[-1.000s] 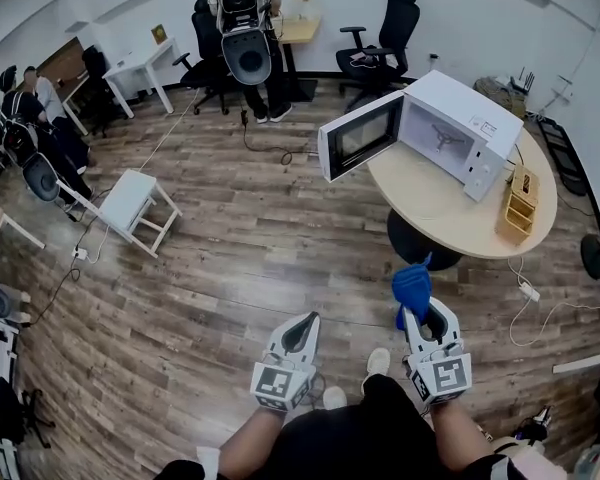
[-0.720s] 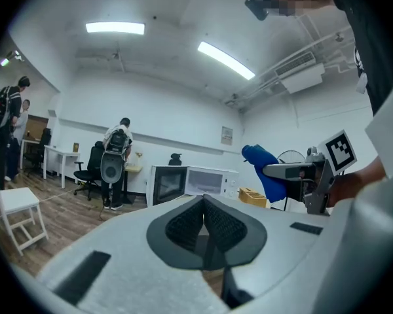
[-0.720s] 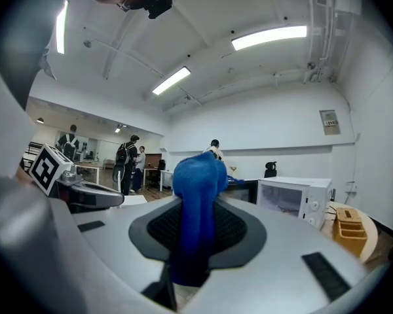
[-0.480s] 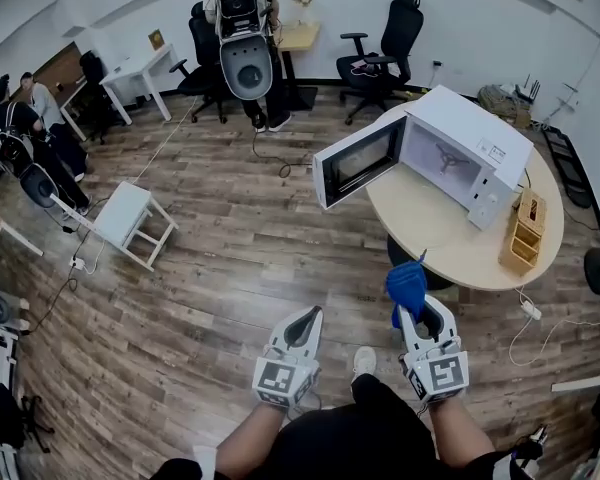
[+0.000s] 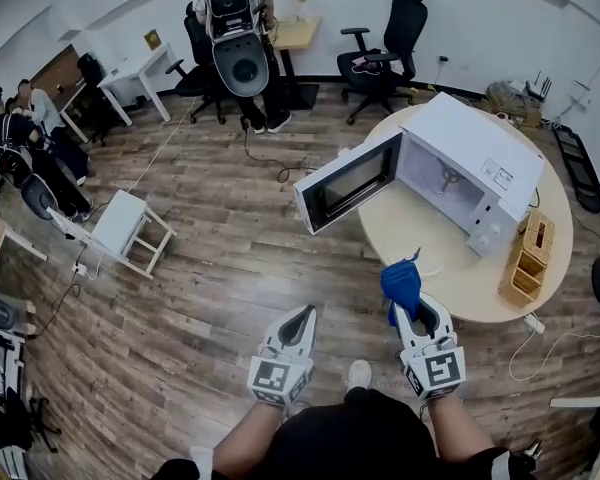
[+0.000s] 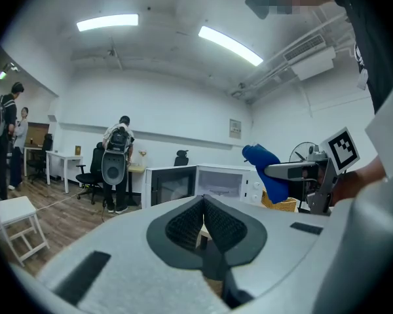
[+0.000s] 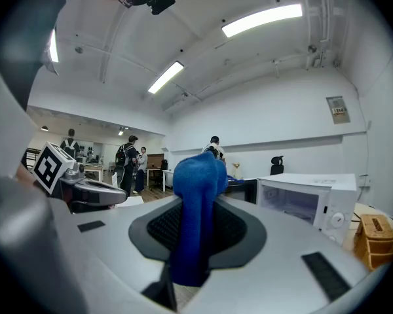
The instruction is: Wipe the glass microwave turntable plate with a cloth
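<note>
Compared with a second ago, the microwave (image 5: 483,154) and the round table (image 5: 417,251) sit nearer and lower in the head view, and the open door (image 5: 347,182) swings further left. The blue cloth (image 5: 401,282) now overlaps the table's near edge. The right gripper (image 5: 417,310) still clamps that cloth, which stands up between its jaws. The left gripper (image 5: 299,320) is closed on nothing, near the right one. The glass turntable plate cannot be made out: only a dim shape shows inside the microwave's cavity. The person's body cuts off the grippers' near ends.
</note>
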Motion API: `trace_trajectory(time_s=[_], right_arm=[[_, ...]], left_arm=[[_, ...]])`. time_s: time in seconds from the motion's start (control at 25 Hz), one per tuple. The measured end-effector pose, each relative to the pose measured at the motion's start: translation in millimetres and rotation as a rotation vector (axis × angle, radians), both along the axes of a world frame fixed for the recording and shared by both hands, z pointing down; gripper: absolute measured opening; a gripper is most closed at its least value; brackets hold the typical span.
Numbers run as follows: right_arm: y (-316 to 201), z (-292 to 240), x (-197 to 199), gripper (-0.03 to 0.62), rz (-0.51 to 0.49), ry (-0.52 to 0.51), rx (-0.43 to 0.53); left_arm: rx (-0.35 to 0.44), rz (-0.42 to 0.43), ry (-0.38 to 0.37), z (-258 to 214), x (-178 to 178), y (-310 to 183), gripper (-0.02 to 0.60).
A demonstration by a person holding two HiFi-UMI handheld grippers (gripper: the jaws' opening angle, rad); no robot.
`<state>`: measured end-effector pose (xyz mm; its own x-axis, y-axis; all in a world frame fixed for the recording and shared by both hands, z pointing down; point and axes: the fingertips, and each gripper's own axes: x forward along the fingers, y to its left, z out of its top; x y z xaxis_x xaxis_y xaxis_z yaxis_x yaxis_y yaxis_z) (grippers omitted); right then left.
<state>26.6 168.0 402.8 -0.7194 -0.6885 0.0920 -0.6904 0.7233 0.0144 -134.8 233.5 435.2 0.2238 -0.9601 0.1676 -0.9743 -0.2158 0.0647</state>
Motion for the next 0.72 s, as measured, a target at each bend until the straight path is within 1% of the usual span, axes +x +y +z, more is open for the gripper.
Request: trace_trajectory(time_s=[0.12,0.32,0.48,0.72], right_arm=[[-26,5,7,0.089,-0.001,-0.014,-0.029],[-58,11,13,0.089,-0.018,-0.035,-0.056],[-77,13,17,0.089,-0.007,-0.044,-0.066],[-109,22,23,0.089,0.039,-0.047,-0.069]], left_arm=[[-0.011,-0.006,-0.004,3,6,-24,0.006],[-0.014,-0.018,0.020,0,18,-59,0.006],[-0.019,-0.010,0.020,-2,20,-76,0.006],[-0.034,0.017,0.016,4,18,-108,0.006]])
